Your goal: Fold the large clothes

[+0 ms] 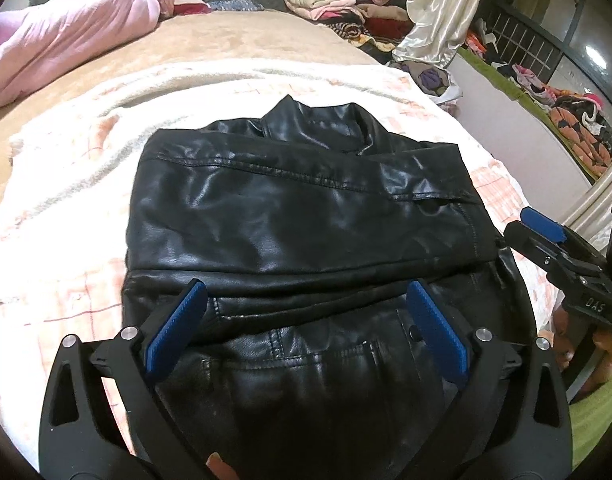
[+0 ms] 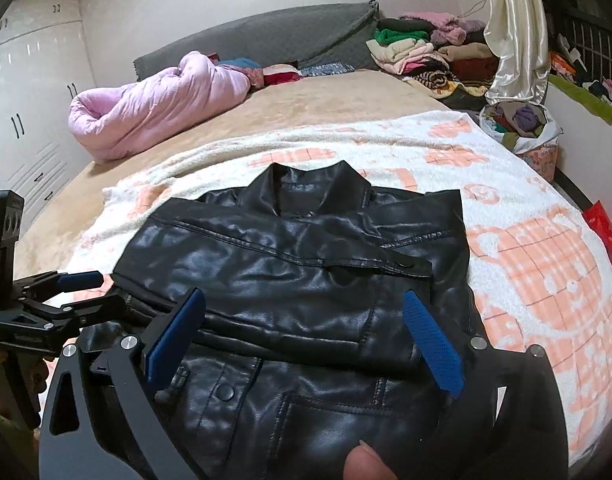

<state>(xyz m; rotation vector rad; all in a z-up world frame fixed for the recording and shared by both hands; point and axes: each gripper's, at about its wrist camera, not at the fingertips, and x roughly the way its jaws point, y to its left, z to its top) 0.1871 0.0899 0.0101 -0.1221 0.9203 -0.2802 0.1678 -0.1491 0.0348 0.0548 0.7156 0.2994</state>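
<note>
A white plastic bag (image 2: 519, 126) stuffed with mixed clothes sits off the far right corner of the bed (image 2: 325, 96), just below a hanging cream satin curtain (image 2: 513, 28). Stacks of folded clothes (image 2: 417, 50) crowd the far right of the bed by the grey headboard (image 2: 266, 38), and a rolled pink quilt (image 2: 158, 104) lies at the far left. None of these reaches the work area.

The black leather jacket (image 1: 298, 216) lies flat on a white-and-peach patterned blanket (image 2: 537, 248) spread over the near part of the bed. Its collar points toward the headboard and its hem toward the person, so its long axis runs from near to far; both sleeves are folded crosswise over the front.

The left gripper (image 1: 306, 328) hangs over the near part of the jacket, jaws spread wide with nothing between the blue pads (image 1: 176, 326). The right gripper (image 2: 304, 340) does likewise, jaws spread and pinching nothing.
</note>
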